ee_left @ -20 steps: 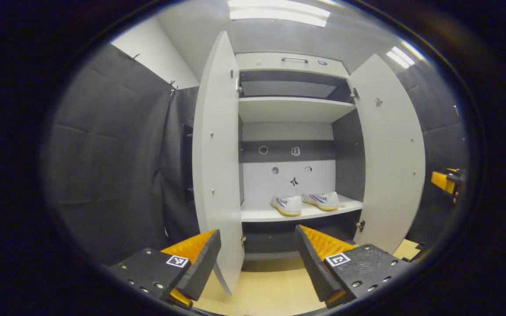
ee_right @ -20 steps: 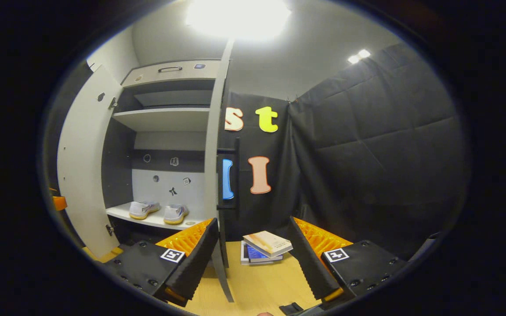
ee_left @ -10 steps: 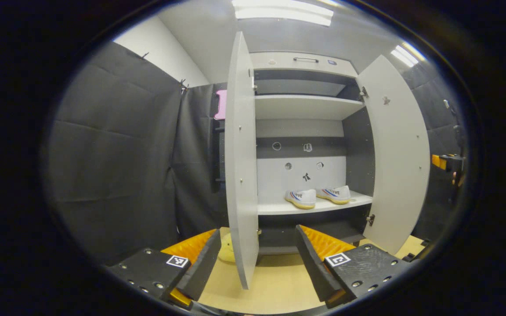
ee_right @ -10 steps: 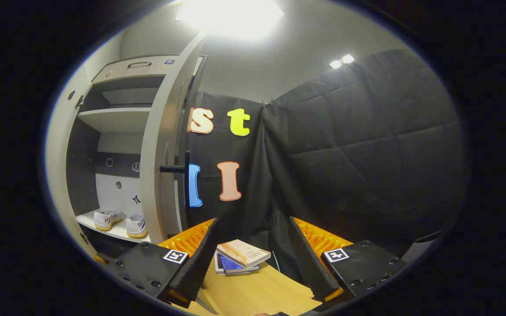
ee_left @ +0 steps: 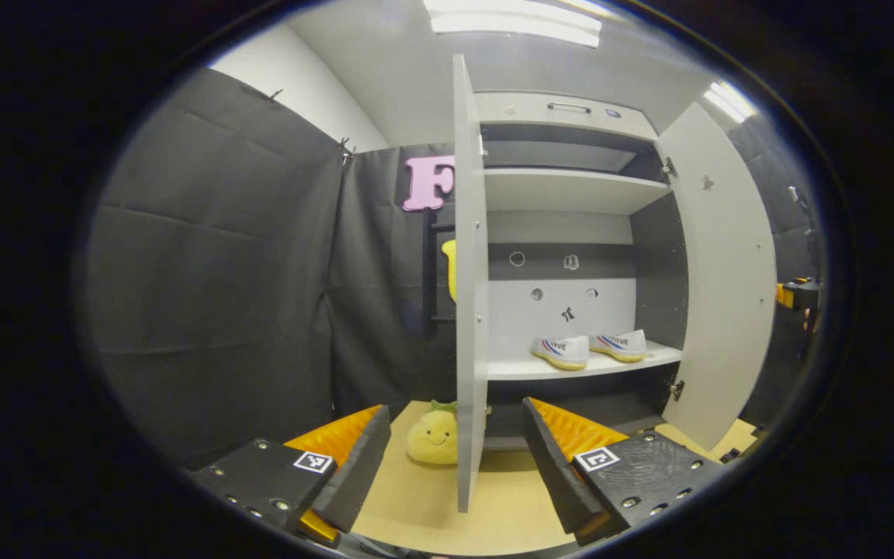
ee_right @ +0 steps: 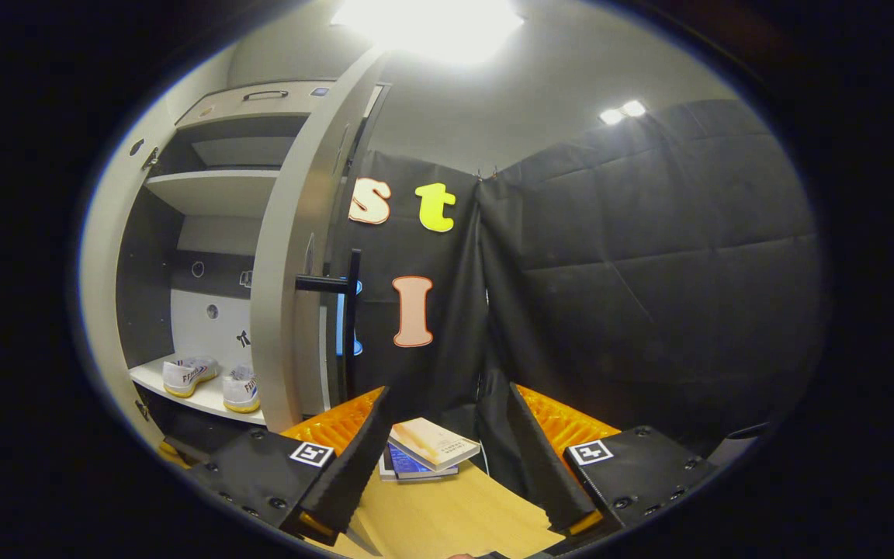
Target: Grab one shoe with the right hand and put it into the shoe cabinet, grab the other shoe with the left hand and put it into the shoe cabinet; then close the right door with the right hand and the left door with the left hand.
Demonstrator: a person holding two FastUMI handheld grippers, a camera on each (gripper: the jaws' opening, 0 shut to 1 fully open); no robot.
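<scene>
Two white shoes (ee_left: 561, 351) (ee_left: 624, 345) stand side by side on the lower shelf (ee_left: 517, 366) of the grey shoe cabinet. Both doors hang open. In the left gripper view the left door (ee_left: 470, 272) is edge-on between my open left gripper's (ee_left: 455, 407) fingers, farther off, and the right door (ee_left: 726, 272) swings out at the right. My right gripper (ee_left: 796, 295) peeks past that door. In the right gripper view, my open right gripper (ee_right: 447, 392) faces the right door's (ee_right: 292, 256) outer side with its black handle (ee_right: 348, 326). The shoes (ee_right: 189, 374) (ee_right: 241, 390) show behind it.
A yellow plush toy (ee_left: 431, 437) sits on the wooden floor beside the left door's foot. A small stack of books (ee_right: 427, 446) lies on the floor by the black cloth wall, right of the right door. An upper shelf (ee_left: 563, 190) holds nothing.
Both views have shifted outward: the left door now appears edge-on with the plush toy beside it, and the right gripper has come round to the right door's outer face and handle.
</scene>
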